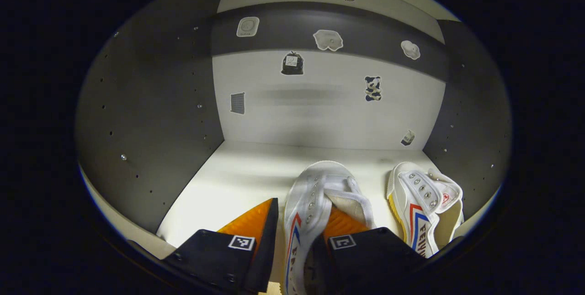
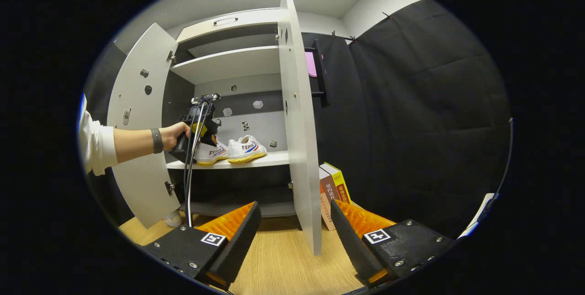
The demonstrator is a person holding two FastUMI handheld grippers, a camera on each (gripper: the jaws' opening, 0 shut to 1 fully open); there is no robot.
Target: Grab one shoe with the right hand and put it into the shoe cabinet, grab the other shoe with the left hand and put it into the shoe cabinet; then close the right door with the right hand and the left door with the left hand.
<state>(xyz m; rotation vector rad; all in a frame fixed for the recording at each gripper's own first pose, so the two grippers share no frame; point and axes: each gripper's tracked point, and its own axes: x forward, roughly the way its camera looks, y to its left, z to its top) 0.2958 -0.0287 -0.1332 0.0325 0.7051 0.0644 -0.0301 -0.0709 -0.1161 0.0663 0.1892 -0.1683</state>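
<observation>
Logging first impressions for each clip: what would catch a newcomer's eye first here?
Two white shoes side by side on the cabinet shelf: the left gripper straddles the side wall of the left shoe, one finger inside it, and the right shoe sits beside it. Farther out, the open right gripper faces the open right door.

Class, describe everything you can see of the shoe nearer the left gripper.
The shoe is a white canvas-looking sneaker with metal eyelets, red and blue side stripes and a yellowish sole. It stands upright on the cabinet shelf, beside its pair. The left gripper straddles its side wall, one finger inside the opening; jaws look parted.
</observation>
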